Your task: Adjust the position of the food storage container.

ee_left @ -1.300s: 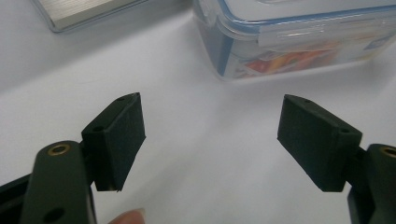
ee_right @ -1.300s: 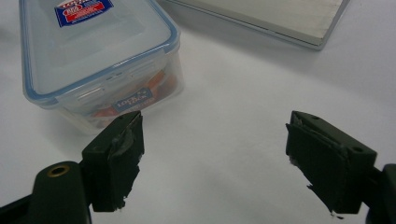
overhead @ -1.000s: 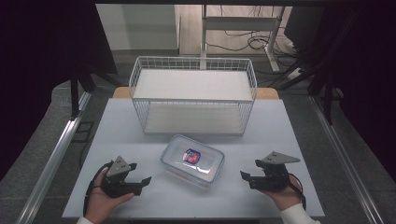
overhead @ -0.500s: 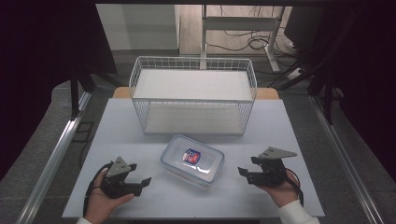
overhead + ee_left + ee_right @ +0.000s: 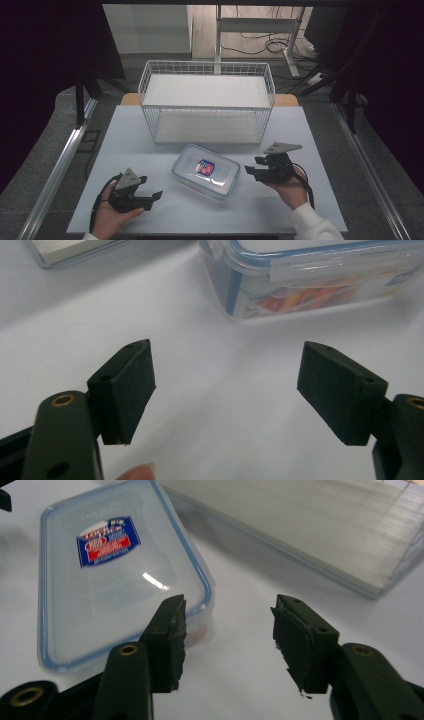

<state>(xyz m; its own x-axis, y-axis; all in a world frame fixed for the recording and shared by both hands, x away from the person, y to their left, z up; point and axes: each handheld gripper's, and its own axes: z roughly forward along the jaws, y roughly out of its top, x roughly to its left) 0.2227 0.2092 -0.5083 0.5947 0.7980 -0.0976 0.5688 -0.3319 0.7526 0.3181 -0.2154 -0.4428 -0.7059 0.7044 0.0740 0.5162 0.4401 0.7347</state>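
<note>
From the high view, the clear lidded container lies mid-table, with the wire basket at its 12 o'clock. The left gripper sits at the container's 8 o'clock, jaws apart and empty. The right gripper is at its 3 o'clock, just beside it. In the left gripper view, the jaws gape wide, with the container at 1 o'clock. In the right gripper view, the jaws have just been closing with nothing between them; the container lies at 10 o'clock.

Lab recording bay: black curtains, aluminium frame rail, floor cables, white table
</note>
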